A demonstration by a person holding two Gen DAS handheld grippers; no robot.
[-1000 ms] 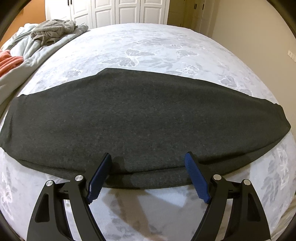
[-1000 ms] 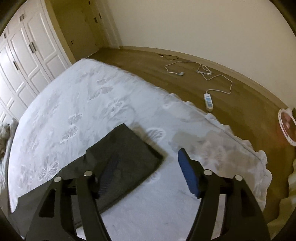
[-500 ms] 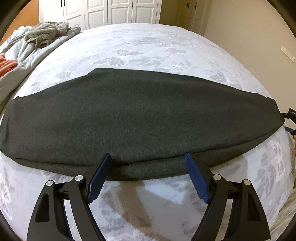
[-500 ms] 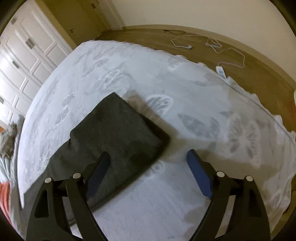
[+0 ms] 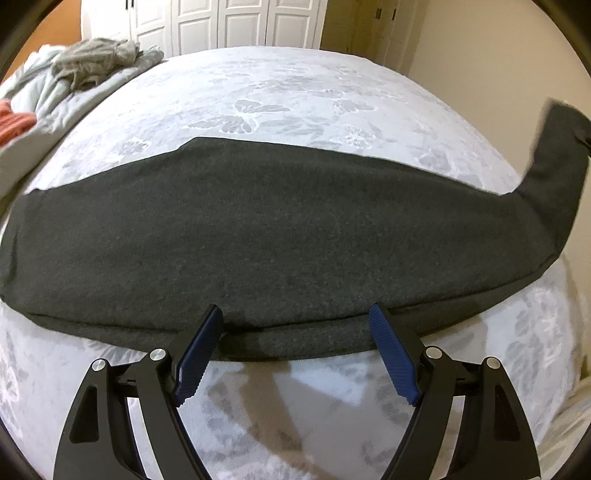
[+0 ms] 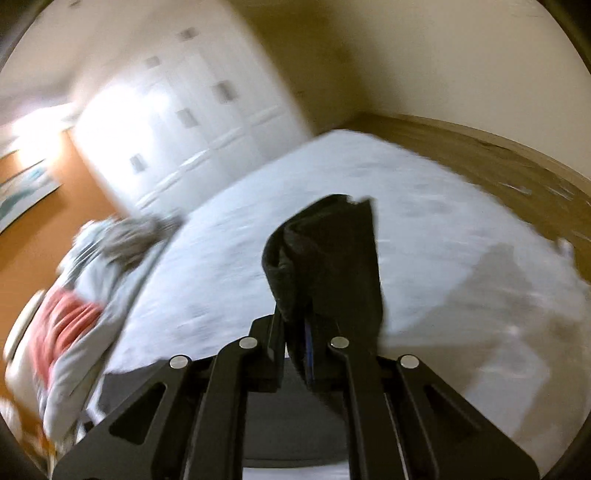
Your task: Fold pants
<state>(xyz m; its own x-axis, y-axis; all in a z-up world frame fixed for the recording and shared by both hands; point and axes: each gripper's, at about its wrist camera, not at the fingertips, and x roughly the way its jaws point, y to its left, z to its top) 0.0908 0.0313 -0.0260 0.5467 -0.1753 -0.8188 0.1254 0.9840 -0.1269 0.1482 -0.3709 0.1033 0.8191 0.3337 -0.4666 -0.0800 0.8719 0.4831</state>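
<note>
Dark grey pants [image 5: 258, 229], folded lengthwise, lie across the white butterfly-print bed [image 5: 280, 92]. My left gripper [image 5: 295, 332] is open, its blue pads either side of the pants' near edge, close above the bed. My right gripper [image 6: 295, 332] is shut on the pants' leg end [image 6: 328, 251] and holds it lifted above the bed; that view is motion-blurred. In the left wrist view the raised leg end [image 5: 557, 158] stands up at the far right.
A heap of grey and orange bedding [image 5: 74, 74] lies at the bed's far left, also in the right wrist view [image 6: 92, 288]. White wardrobe doors [image 5: 240, 22] stand behind the bed. Wooden floor [image 6: 498, 158] lies beyond the bed's right edge.
My right gripper closed on the pants' leg end and lifted it off the bed, swinging round. My left gripper stayed open at the near edge.
</note>
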